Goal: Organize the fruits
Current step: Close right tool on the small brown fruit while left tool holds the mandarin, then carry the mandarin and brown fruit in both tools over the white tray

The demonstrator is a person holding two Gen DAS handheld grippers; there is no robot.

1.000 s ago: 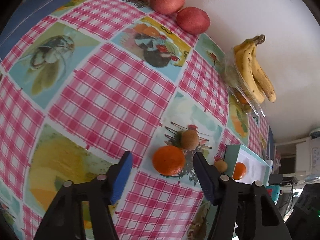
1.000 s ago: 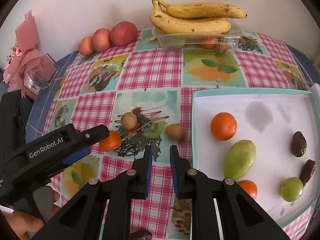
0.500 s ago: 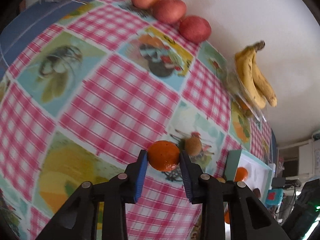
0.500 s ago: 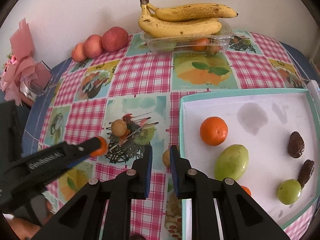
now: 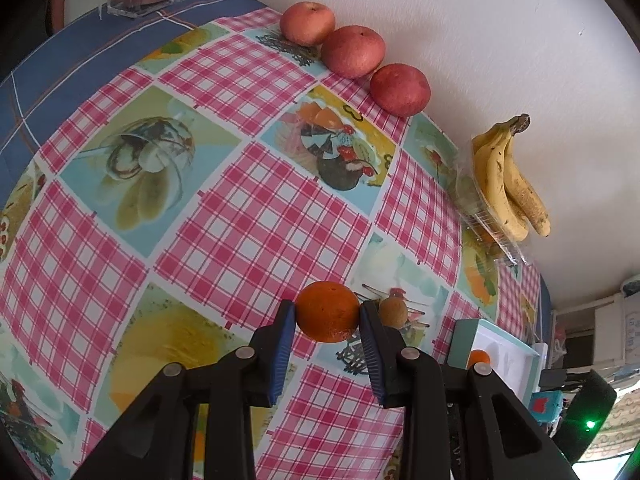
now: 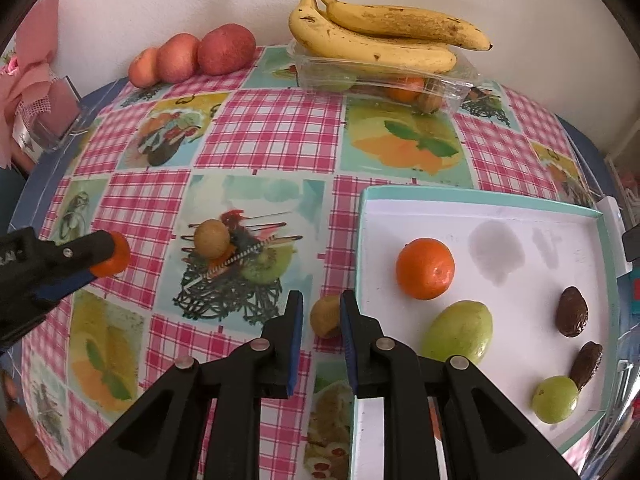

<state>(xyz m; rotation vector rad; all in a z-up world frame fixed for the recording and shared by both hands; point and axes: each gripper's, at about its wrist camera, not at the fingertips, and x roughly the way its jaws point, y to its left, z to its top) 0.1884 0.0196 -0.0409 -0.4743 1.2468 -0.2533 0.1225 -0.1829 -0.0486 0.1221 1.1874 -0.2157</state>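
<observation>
My left gripper (image 5: 328, 314) is shut on a tangerine (image 5: 327, 311) just above the checkered tablecloth; it also shows in the right wrist view (image 6: 114, 258). My right gripper (image 6: 320, 312) is open, its jaws around a small brown fruit (image 6: 325, 316) lying on the cloth beside the tray's left rim; its right finger looks close to the fruit. A white tray with a teal rim (image 6: 480, 196) holds a tangerine (image 6: 425, 268), a green mango (image 6: 458, 332), a green grape (image 6: 555, 399) and two dates (image 6: 573, 312). Another small brown fruit (image 6: 212, 238) lies on the cloth, also in the left wrist view (image 5: 394, 311).
Three red apples (image 6: 226, 49) stand in a row by the wall. Bananas (image 6: 380, 40) lie on a clear plastic box (image 6: 384, 80) of fruit at the back. A glass vase with pink wrapping (image 6: 44, 112) stands at the far left.
My left gripper closed on the tangerine and lifted it slightly. My right gripper moved forward and opened a little around the small brown fruit by the tray.
</observation>
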